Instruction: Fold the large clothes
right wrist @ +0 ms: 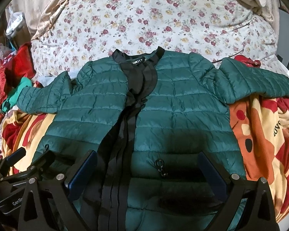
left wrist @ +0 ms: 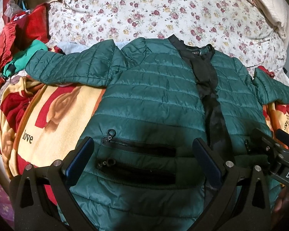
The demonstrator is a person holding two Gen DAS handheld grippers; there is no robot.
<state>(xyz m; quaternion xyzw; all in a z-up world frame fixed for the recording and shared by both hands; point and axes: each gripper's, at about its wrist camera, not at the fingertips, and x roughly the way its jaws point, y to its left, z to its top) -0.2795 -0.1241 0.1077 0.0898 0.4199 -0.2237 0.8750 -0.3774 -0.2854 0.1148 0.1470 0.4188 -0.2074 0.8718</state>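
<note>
item: my left claw (left wrist: 142, 161), jaws spread wide and holding nothing, hovering over the lower left front panel of the jacket (left wrist: 154, 96), its blue pads (left wrist: 207, 161) straddling the two zipped pockets (left wrist: 138, 148). item: my right claw (right wrist: 147, 175), likewise wide and empty, poised over the lower right panel with a dangling zip pull (right wrist: 160, 166) between its fingers. item: one dark green quilted puffer jacket, laid face up and spread flat, front unzipped so the black lining (right wrist: 138, 80) shows down the middle, collar away from me, both sleeves flung outward (the left sleeve (left wrist: 71, 67) rests partly on a heap of red and teal clothes (left wrist: 19, 38)). it lies on a yellow-and-red fleece blanket (left wrist: 67, 111) printed with "love", itself on a bed with a floral sheet (right wrist: 144, 19). handling, by my judgement: light, puffy, springy, with a slick shell likely to slide out of a shallow pinch and to spring back out of a fold. best taken at firmer places, such as the hem, a cuff or the shoulder seam, gathering a good bite of fabric. the open front may gape when lifted.
</note>
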